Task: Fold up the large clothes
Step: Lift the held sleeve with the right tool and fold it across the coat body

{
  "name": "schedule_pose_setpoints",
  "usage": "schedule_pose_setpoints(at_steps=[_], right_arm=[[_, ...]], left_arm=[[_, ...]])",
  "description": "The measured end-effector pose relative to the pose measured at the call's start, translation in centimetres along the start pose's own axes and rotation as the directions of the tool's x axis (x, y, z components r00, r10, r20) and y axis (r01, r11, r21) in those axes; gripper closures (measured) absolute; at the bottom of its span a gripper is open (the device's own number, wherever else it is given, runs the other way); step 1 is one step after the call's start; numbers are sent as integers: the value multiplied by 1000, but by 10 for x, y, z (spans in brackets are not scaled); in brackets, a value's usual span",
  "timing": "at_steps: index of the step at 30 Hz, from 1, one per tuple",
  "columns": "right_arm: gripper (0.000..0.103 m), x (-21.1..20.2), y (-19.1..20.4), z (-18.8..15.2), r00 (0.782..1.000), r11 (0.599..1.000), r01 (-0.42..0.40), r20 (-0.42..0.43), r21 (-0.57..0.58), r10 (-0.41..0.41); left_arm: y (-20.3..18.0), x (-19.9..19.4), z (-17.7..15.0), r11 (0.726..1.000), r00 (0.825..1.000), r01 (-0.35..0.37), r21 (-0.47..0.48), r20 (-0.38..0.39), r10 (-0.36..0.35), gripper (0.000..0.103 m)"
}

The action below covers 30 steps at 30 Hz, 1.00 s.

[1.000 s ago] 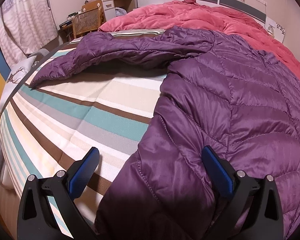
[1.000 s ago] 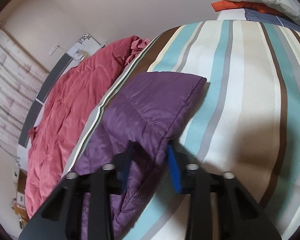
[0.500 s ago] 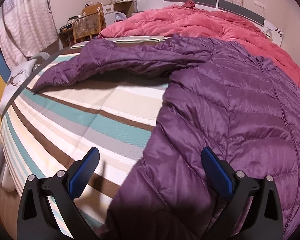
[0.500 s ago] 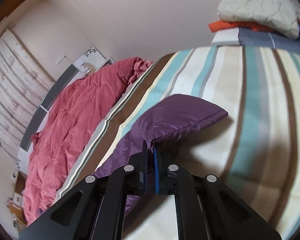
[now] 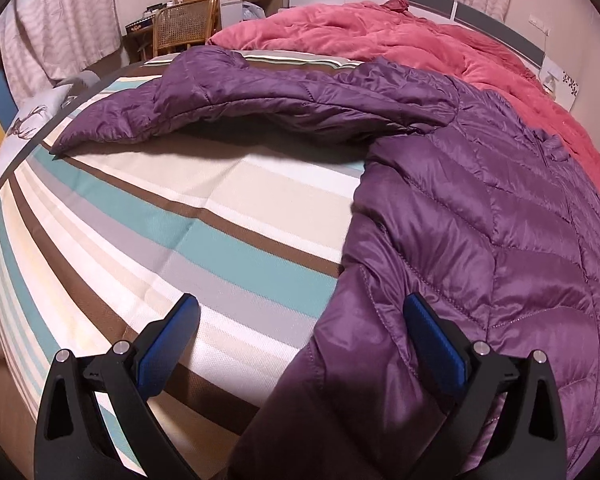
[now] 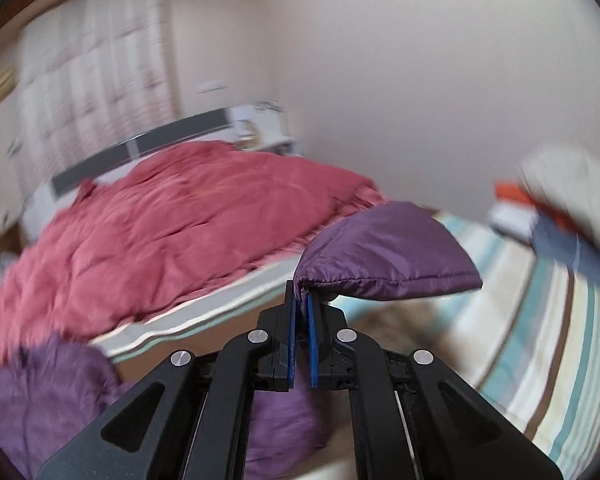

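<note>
Two grippers operate over a striped bedsheet [image 5: 204, 216]. Left gripper [image 5: 300, 344], fingers spread wide, straddles the side edge of the purple down jacket [image 5: 500, 248]; bare sheet lies leftward. One sleeve [image 5: 260, 96] extends leftward across the bed. Right gripper [image 6: 301, 304] is clamped on the other sleeve's cuff [image 6: 384, 260], raised above the sheet. A red duvet [image 5: 400, 36] borders the far side.

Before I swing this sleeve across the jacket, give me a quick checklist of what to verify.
1. Right tongs shut on the sleeve cuff: ok.
2. Cuff lifted off the striped sheet: ok.
3. Left tongs open, straddling the purple jacket side edge: ok.
4. Left tongs pinning that edge: not ok, nothing gripped yet.
5. Other sleeve lying out on the sheet: ok.
6. Right view sharp enough to aim: not ok, blurred.
</note>
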State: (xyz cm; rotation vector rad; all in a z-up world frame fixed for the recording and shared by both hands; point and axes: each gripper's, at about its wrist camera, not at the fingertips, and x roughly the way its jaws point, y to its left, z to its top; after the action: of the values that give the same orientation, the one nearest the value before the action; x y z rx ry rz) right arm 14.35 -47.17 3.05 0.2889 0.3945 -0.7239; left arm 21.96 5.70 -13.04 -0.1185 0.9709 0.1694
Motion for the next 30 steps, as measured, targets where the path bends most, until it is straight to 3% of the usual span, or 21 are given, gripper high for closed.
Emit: schedule_pose_setpoints(at_steps=[6, 12, 14, 16, 18, 23, 30], right_arm=[[98, -29, 93, -20, 990, 969, -128, 36, -211, 139], [98, -55, 169, -57, 970, 890, -210, 28, -404, 241], [98, -65, 191, -73, 964, 845, -213, 38, -490, 265], [98, -76, 214, -90, 955, 779, -205, 55, -592, 292], [98, -88, 241, -113, 944, 685, -188, 63, -704, 323], [98, -108, 279, -157, 918, 494, -168, 47, -853, 394], [98, -131, 293, -195, 881, 312, -223, -54, -923, 470]], left_arm=[[-1, 0, 0, 1000, 1000, 1, -1, 1, -1, 2], [0, 1, -1, 1000, 1000, 2, -1, 1, -2, 2], [0, 1, -1, 1000, 1000, 1, 0, 2, -1, 2], [-1, 1, -1, 1000, 1000, 0, 0, 2, 0, 2], [0, 0, -1, 1000, 1000, 1, 0, 2, -1, 2], [0, 1, -1, 1000, 1000, 2, -1, 2, -2, 2], [-1, 0, -2, 1000, 1000, 3, -2, 2, -3, 2]])
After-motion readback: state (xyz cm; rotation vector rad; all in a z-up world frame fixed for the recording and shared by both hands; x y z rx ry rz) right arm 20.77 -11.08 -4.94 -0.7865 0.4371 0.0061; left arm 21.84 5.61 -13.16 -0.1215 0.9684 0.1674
